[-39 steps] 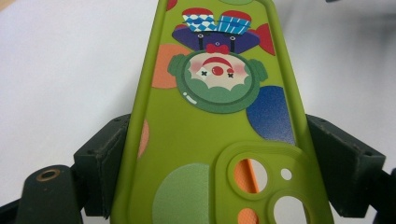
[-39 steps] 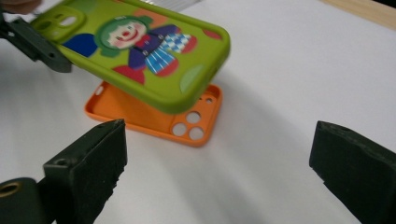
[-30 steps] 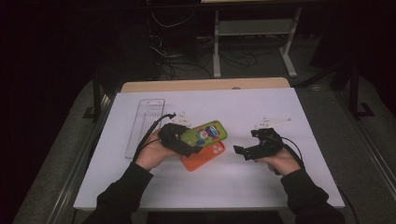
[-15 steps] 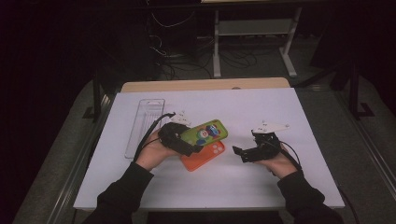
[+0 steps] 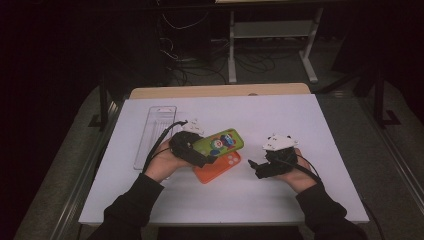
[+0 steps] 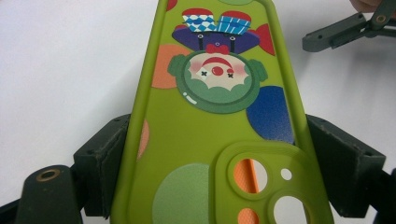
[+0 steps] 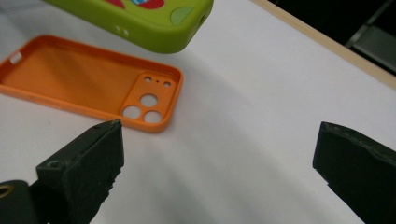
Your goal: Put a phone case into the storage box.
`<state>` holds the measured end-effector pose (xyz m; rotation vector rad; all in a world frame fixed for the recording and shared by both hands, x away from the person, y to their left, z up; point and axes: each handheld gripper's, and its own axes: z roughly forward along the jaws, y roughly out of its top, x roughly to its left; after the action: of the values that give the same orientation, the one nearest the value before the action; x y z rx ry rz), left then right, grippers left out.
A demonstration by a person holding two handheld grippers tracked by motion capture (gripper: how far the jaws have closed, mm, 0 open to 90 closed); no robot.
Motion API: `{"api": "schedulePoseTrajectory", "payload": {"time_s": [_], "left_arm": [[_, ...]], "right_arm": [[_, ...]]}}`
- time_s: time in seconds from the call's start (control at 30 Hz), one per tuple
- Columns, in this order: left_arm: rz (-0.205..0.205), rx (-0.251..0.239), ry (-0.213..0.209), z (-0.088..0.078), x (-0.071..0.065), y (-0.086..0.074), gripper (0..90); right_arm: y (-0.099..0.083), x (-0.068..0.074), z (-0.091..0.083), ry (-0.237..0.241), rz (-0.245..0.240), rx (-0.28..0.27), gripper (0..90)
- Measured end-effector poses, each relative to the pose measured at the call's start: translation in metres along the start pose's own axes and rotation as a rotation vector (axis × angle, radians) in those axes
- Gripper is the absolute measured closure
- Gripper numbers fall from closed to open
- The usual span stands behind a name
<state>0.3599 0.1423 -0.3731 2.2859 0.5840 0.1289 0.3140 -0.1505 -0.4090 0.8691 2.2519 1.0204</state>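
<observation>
Between the jaws of the left gripper [image 5: 192,150] a green phone case [image 6: 215,121] is sitting pinched across its width, both pads pressing on its long edges near the camera cut-out, and it is hanging just above an orange phone case [image 5: 218,167] that is lying open side up on the white sheet [image 5: 300,115]. Off to the right, the right gripper [image 7: 219,154] is standing spread with nothing in it, its jaws pointing toward the orange case's camera corner but well short of touching it.

Compared with a second ago, the right hand is sitting a little lower and nearer the front edge, while the left hand and the green case are keeping their place. That is reading as a pause rather than progress: the green case is lifted clear and the orange one is waiting to be picked up or steadied.

Room for moving is generous. White sheet is lying bare to the right and front of both cases. On the left, a clear plastic tray [image 5: 155,135] is resting close beside the left hand, so swings that way are tighter. The wooden table edge [image 5: 220,91] is running well behind everything.
</observation>
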Motion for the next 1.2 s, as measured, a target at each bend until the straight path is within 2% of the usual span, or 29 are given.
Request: {"api": "schedulePoseTrajectory", "payload": {"time_s": [0.13,0.17,0.33,0.53,0.7,0.73,0.8,0.9,1.2], "left_arm": [[-0.001,-0.002,-0.003,0.0,0.0,0.0,15.4],[-0.024,-0.023,-0.003,0.001,-0.002,0.0,15.4],[-0.021,-0.021,-0.009,0.001,-0.001,0.0,15.4],[-0.024,-0.026,-0.008,0.0,0.0,-0.001,15.4],[-0.027,-0.029,-0.009,0.0,0.0,-0.001,15.4],[-0.026,-0.025,-0.011,-0.001,0.0,-0.001,15.4],[-0.026,-0.025,-0.011,-0.001,0.0,-0.001,15.4],[-0.014,-0.023,-0.009,-0.001,0.001,0.0,15.4],[0.0,-0.02,-0.008,-0.001,0.001,0.0,15.4]], "right_arm": [[0.001,0.004,-0.001,-0.032,-0.053,-0.002,1.3],[0.002,0.004,-0.001,-0.037,-0.073,-0.005,1.3],[0.002,0.009,0.0,-0.069,-0.15,0.006,1.3],[0.003,0.014,0.0,-0.106,-0.226,0.007,1.3],[0.003,0.018,0.0,-0.134,-0.268,0.014,1.4],[0.003,0.019,0.0,-0.141,-0.277,0.015,1.4],[0.003,0.019,-0.001,-0.164,-0.334,0.02,1.4],[0.004,0.021,-0.001,-0.181,-0.378,0.022,1.5],[0.003,0.03,0.001,-0.237,-0.463,0.02,1.7]]}}
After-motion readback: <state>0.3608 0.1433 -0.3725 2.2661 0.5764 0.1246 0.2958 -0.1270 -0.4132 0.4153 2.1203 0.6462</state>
